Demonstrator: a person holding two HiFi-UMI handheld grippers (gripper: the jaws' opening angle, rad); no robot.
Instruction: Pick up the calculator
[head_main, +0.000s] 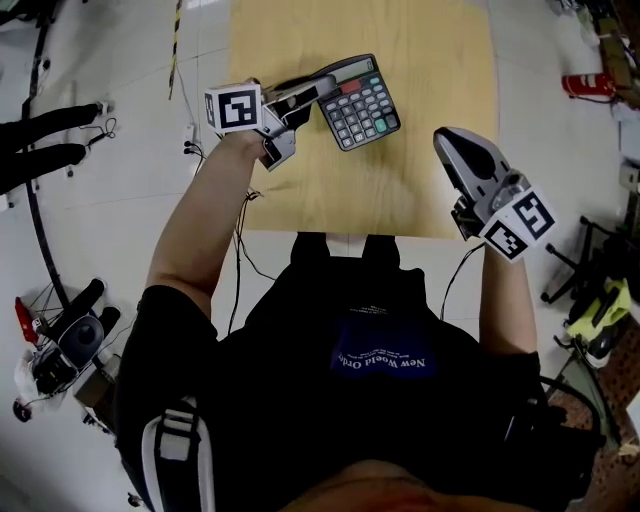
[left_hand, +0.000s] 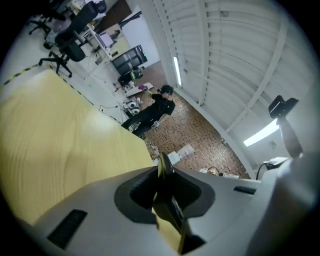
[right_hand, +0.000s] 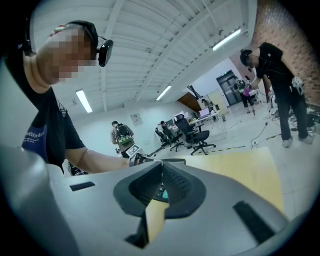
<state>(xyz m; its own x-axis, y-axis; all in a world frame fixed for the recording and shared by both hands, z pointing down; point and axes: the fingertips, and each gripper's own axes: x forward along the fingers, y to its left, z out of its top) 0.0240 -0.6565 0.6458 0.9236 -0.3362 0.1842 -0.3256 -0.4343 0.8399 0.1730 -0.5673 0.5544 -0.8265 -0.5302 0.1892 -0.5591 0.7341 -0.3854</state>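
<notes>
the left tongs (head_main: 305, 93) are clamped on the left edge of a dark grey desk calculator (head_main: 362, 100) with black keys, one red key and one green key, and a pale display strip along its far side. in the left gripper view the calculator (left_hand: 169, 202) runs edge-on as a thin dark slab between the two grey jaws, with both dark pads pressed against it. in the head view it lies face up and turned at an angle over the far left part of the light wooden square worktop (head_main: 420, 190); whether it clears the surface i cannot tell. the left tongs' white marker cube (head_main: 233, 107) sits just behind the jaws, over the worktop's left edge.

the right tongs (head_main: 442, 138) have their jaws together at the tips with nothing gripped. they hang over the worktop's near right corner, well apart from the calculator, and point toward it. through the small gap below the tips in the right gripper view, a few calculator keys show in the distance. their marker cube (head_main: 520, 225) is off the worktop's edge, over the glossy white floor (head_main: 120, 200).

farther out, the right gripper view shows black office chairs (right_hand: 197, 135) and a person in black (right_hand: 272, 90) standing at the right.
</notes>
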